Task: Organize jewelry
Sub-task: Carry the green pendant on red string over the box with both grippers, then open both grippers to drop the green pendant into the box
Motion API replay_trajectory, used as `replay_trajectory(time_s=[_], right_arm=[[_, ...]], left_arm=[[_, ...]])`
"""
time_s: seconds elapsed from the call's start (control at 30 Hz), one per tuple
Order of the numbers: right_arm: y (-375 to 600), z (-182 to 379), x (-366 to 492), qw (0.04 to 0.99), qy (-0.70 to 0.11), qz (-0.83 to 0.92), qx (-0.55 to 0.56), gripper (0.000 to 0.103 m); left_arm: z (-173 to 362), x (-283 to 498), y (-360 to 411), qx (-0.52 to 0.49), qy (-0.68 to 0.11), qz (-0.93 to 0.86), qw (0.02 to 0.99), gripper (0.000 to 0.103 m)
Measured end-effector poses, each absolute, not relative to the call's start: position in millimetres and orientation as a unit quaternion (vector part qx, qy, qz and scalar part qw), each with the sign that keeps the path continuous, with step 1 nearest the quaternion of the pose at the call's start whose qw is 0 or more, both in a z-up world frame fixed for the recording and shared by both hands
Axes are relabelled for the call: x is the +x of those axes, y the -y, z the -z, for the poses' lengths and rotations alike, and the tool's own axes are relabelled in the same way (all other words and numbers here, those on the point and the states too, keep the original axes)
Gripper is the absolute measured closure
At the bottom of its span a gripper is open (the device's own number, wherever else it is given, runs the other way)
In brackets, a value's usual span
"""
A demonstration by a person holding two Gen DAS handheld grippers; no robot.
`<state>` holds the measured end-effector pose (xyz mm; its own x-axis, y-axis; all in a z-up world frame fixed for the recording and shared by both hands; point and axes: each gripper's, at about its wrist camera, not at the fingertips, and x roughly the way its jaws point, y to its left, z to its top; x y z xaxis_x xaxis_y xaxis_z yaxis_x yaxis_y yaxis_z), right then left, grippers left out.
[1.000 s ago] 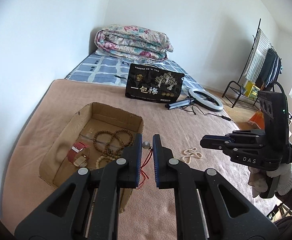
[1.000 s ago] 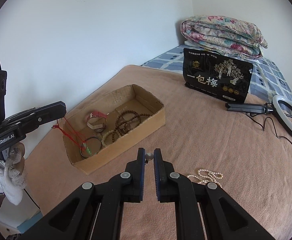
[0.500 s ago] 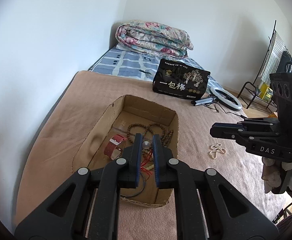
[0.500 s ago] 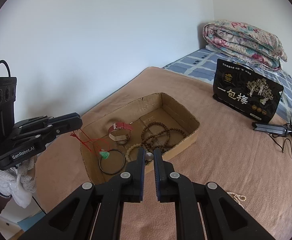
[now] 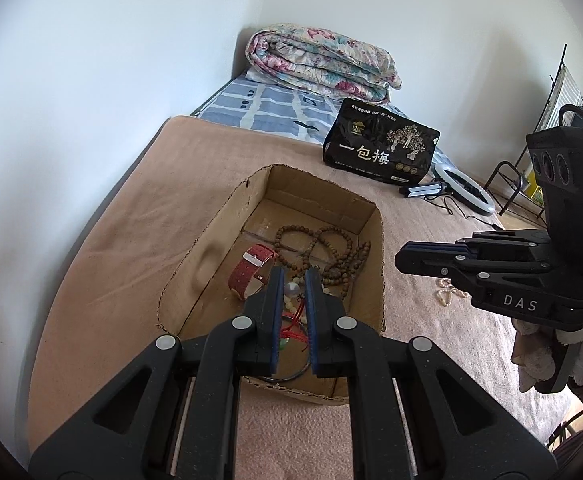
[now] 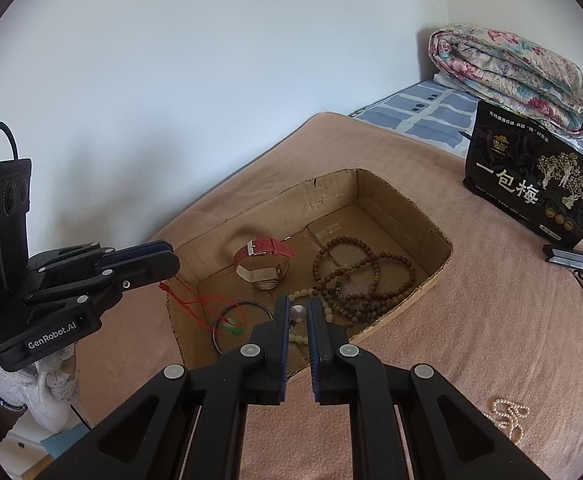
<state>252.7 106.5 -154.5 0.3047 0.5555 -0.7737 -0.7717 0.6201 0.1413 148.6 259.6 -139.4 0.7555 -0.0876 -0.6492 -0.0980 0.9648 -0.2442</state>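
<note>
A cardboard box (image 5: 375,216) (image 6: 439,236) sits on the tan blanket. It holds a red watch (image 6: 265,250), brown bead strings (image 6: 365,276), pale beads and a dark bangle (image 6: 227,314). My left gripper (image 5: 291,280) (image 6: 167,258) is shut on a red cord (image 6: 189,302) that hangs over the box's near end with a green pendant (image 6: 233,326) low inside. My right gripper (image 6: 297,308) (image 5: 401,256) is shut, nothing visibly held, near the box's right wall. A pearl necklace (image 6: 509,414) (image 5: 447,294) lies on the blanket outside the box.
A black snack bag (image 5: 379,146) stands beyond the box. A ring light (image 5: 465,192) with cable lies to its right. A folded quilt (image 5: 319,62) lies at the bed head. The white wall runs along the bed's left side. A clothes rack (image 5: 531,168) stands far right.
Both grippers have moved left toward and over the box. The red cord and its pendant went from beside the box down into its near end.
</note>
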Motion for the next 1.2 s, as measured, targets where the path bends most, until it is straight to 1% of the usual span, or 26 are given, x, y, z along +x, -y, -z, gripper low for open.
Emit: replay_trajectory(time_s=[0.13,0.17,0.2,0.27,0.3,0.33,0.37,0.4,0.43,0.47,0.5,0.57,0.7,0.77,0.87,0.93,0.97,1.0,1.03,1.1,1.2], right_arm=[[-111.6,155.3,252.1,0.795,-0.418,-0.42,-0.131,0.096],[-112.5,155.1,252.0,0.795,-0.418,-0.421,-0.13,0.091],[-113.5,155.0,252.1,0.795,-0.417,-0.422,-0.129,0.08],[-113.3,153.3,252.0,0.8,-0.41,-0.418,-0.127,0.069],[-113.2,152.6,252.0,0.802,-0.409,-0.417,-0.126,0.069],[-112.7,152.1,252.3,0.803,-0.409,-0.416,-0.125,0.066],[-112.0,151.6,252.5,0.804,-0.409,-0.414,-0.123,0.056],[-110.8,150.8,252.4,0.807,-0.407,-0.41,-0.123,0.041],[-109.5,149.7,252.1,0.811,-0.403,-0.405,-0.123,0.034],[-107.8,148.4,251.3,0.815,-0.398,-0.402,-0.122,0.025],[-106.2,147.2,250.9,0.818,-0.394,-0.4,-0.12,0.021],[-103.7,145.9,251.1,0.821,-0.393,-0.396,-0.119,0.017],[-98.5,144.6,252.3,0.828,-0.391,-0.384,-0.116,0.011],[-95.8,143.7,252.9,0.832,-0.389,-0.379,-0.114,0.01],[-92.1,142.5,253.0,0.836,-0.388,-0.371,-0.114,0.01],[-88.7,141.5,252.9,0.839,-0.386,-0.366,-0.115,0.01],[-87.0,141.1,253.0,0.841,-0.385,-0.363,-0.116,0.007],[-84.4,140.2,252.9,0.843,-0.383,-0.36,-0.115,0.002],[-82.0,139.2,252.8,0.847,-0.38,-0.355,-0.113,0.0],[-76.5,137.0,252.6,0.854,-0.372,-0.345,-0.11,0.0],[-68.9,135.4,254.3,0.858,-0.372,-0.337,-0.109,0.0]], left_arm=[[139.1,149.1,-260.0,-0.134,-0.35,-0.004,0.927,0.094],[138.9,149.4,-259.8,-0.134,-0.349,-0.005,0.928,0.094],[138.8,149.8,-259.4,-0.133,-0.349,-0.006,0.928,0.094],[139.5,150.6,-259.6,-0.135,-0.353,-0.009,0.926,0.093],[139.8,150.9,-260.0,-0.137,-0.355,-0.011,0.925,0.081],[139.9,150.8,-260.4,-0.138,-0.355,-0.013,0.925,0.073],[139.9,150.2,-260.8,-0.139,-0.353,-0.016,0.925,0.056],[139.6,148.8,-261.6,-0.14,-0.35,-0.02,0.926,0.046],[139.2,147.6,-262.1,-0.142,-0.348,-0.022,0.926,0.045],[139.1,146.9,-262.3,-0.143,-0.348,-0.024,0.926,0.045],[139.1,146.5,-262.4,-0.143,-0.349,-0.025,0.926,0.045],[139.4,146.1,-262.0,-0.143,-0.351,-0.028,0.925,0.045],[138.5,144.4,-260.1,-0.139,-0.352,-0.034,0.925,0.036],[136.9,142.7,-257.7,-0.135,-0.351,-0.035,0.926,0.034],[135.6,142.0,-255.2,-0.131,-0.351,-0.036,0.926,0.027],[133.4,140.9,-253.1,-0.126,-0.349,-0.04,0.928,0.025],[132.4,140.8,-252.1,-0.124,-0.35,-0.041,0.928,0.025],[131.7,140.5,-251.4,-0.123,-0.35,-0.042,0.928,0.025],[130.9,140.5,-250.5,-0.122,-0.351,-0.044,0.927,0.024],[129.6,140.3,-248.8,-0.121,-0.352,-0.045,0.927,0.02],[129.0,140.4,-247.6,-0.116,-0.353,-0.047,0.927,0.02]])
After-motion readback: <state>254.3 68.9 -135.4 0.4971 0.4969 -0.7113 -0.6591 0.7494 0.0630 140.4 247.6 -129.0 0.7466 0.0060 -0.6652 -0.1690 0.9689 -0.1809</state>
